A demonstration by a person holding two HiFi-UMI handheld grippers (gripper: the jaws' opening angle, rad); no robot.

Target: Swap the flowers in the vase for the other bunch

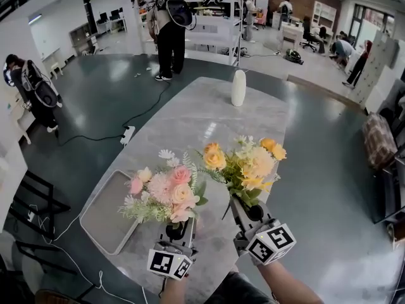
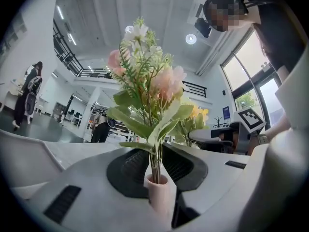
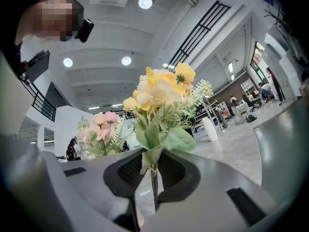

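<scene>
Grey counter ahead: white vase upright at its far end. My left hand-held gripper clamps the pink bunch; my right hand-held gripper, nearer the vase, clamps the yellow bunch.

Round ceiling lamps flood the hall with bright, even white light. A pale sheen streaks the marble table, and shadows are faint. Daylight washes out the window. The wide lenses bow every edge into black corners, and the nearest foreground is soft.
</scene>
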